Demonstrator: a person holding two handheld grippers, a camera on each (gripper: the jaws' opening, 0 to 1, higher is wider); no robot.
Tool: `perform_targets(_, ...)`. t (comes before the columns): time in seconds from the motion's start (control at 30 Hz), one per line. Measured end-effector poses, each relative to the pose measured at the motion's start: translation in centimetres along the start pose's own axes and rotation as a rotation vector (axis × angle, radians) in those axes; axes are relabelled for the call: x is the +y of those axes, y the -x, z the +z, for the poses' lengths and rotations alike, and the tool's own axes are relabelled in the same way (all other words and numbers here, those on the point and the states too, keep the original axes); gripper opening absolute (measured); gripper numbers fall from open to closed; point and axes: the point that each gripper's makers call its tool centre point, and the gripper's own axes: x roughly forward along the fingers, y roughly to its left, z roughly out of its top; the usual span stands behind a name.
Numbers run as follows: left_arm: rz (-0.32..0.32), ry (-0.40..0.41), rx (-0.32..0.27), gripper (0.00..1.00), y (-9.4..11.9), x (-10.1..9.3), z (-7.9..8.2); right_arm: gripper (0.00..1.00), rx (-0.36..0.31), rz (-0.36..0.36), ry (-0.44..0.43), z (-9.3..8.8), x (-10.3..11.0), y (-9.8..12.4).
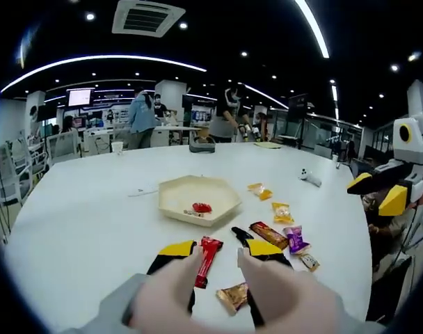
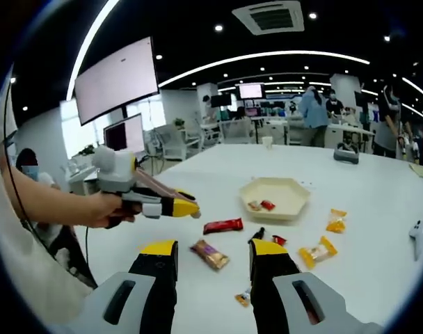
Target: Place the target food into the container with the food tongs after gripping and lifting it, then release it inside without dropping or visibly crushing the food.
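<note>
- Left gripper view: white table point(image 1: 79, 209) carries the hexagonal container point(image 1: 200, 199), already holding a red candy point(image 1: 202, 207)
- left gripper point(image 1: 215, 249) gapes empty above the red snack bar point(image 1: 208, 259)
- right gripper point(image 2: 211, 252) gapes empty too
- Risk: hard squeeze crushes wrapper, or loose grip drops it

The counter point(image 1: 93, 209) was smooth, matt white. The hexagonal tray point(image 1: 171, 202) looked like matt cream plastic. The snack wrappers point(image 1: 270, 234) were glossy, crinkled foil.
</note>
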Motion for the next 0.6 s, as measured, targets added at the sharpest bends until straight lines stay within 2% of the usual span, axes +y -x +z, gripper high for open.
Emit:
perform_targets(0.13, -0.013, -0.006, 0.020, 0.25, -0.8, 0.4, -0.6, 0.41, -0.013, -0.022, -0.031, -0.1, 0.5, 0.1)
perform_targets(0.37, -0.001, -0.018, 0.043, 0.25, -2.5, 1.4, -1.8, 0.41, 0.036, 0.002, -0.025, -1.7, 0.8, -0.7)
perform_targets(0.5, 0.010, -0.012, 0.038, 0.25, -3.0, 1.5, -1.8, 0.41, 0.031, 0.012, -0.027, -1.3, 0.9, -1.2)
perform_targets(0.6, 0.004, -0.021, 0.064, 0.25, -3.9, 1.7, -2.7, 0.41, 0.031, 0.010, -0.039, -1.4, 0.7, -1.9)
